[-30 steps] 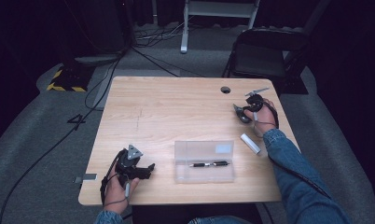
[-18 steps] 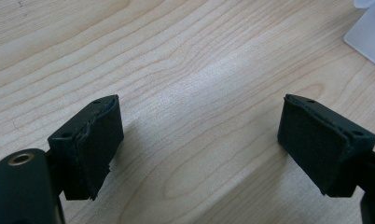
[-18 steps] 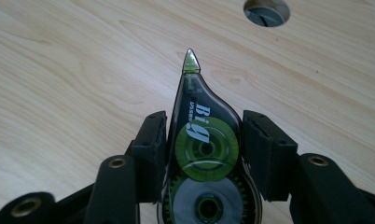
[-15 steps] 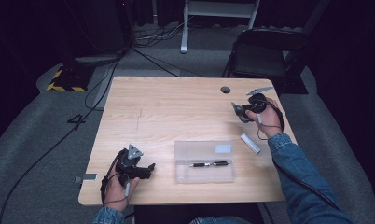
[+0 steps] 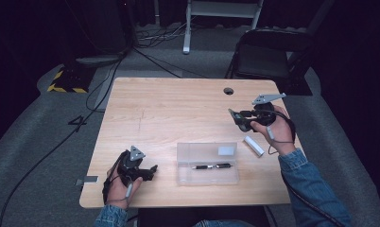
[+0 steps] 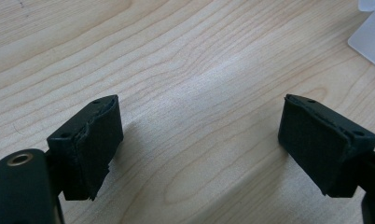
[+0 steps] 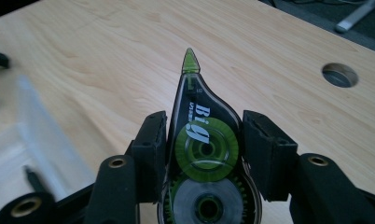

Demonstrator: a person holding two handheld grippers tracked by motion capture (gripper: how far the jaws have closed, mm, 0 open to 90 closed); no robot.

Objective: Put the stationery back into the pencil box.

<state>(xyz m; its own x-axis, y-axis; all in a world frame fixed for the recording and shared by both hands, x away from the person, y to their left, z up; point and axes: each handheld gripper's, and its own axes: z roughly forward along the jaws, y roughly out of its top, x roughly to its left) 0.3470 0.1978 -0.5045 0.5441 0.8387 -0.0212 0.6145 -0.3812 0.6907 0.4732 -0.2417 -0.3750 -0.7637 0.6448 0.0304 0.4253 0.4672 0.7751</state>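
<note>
Right gripper (image 5: 238,120) lifted toward 12 o'clock | clamps green-black plastic correction-tape dispenser (image 7: 202,158), light, slippery, mid-body | left gripper (image 6: 199,154) wide, empty

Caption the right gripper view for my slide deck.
Right hand-held gripper clamps a green correction-tape dispenser above the wooden table.

- A lab or recording studio, dark all round, not a home.
- Black curtains behind a lone pale wooden table (image 5: 178,113) with a cable hole (image 5: 228,91).
- Grey carpet with loose cables (image 5: 98,90) and yellow-black hazard tape (image 5: 60,82).
- A black folding chair (image 5: 268,56) beyond the jaws.
</note>
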